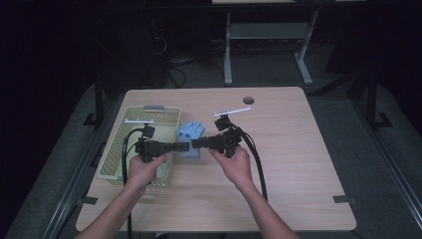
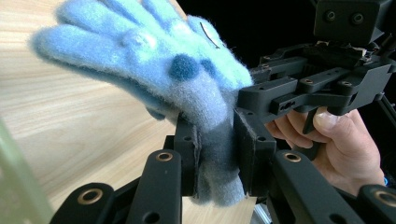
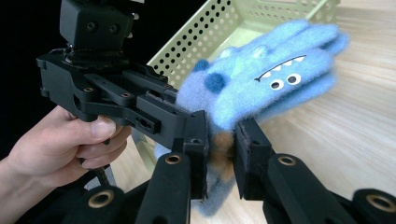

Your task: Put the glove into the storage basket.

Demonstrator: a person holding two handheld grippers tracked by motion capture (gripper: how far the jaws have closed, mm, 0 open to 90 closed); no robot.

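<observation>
A fuzzy light-blue knitted glove (image 1: pixel 190 137) with a monster face sewn on it hangs between the two grippers, just above the pale wooden tabletop (image 1: pixel 288 149). In the high view it sits near the middle of the table, just to the right of a pale green perforated plastic basket (image 1: pixel 122 149) that stands at the table's left side.

The left gripper (image 1: pixel 185 146), held in the person's left hand (image 1: pixel 147 167), points toward the table's middle. In the left gripper view its black jaws are pressed in on the glove's cuff (image 2: pixel 217 154), the wool bunched between the two pads, with the cuff's edge sticking out below them. The glove's fingers fan away up and to the left in that view, over the wood grain.

The right gripper (image 1: pixel 195 143), in the person's right hand (image 1: pixel 234 162), points the opposite way, so that the two gripper tips meet almost nose to nose at the glove. In the right gripper view its jaws pinch the same cuff end (image 3: pixel 222 154), where a brownish patch of the wool shows between the pads. The glove's body rises beyond the jaws to the upper right, showing white teeth and two round eyes, with the green basket behind it.

Both grippers thus clamp the glove at its cuff from opposite sides, close beside each other, while the finger end hangs free.
</observation>
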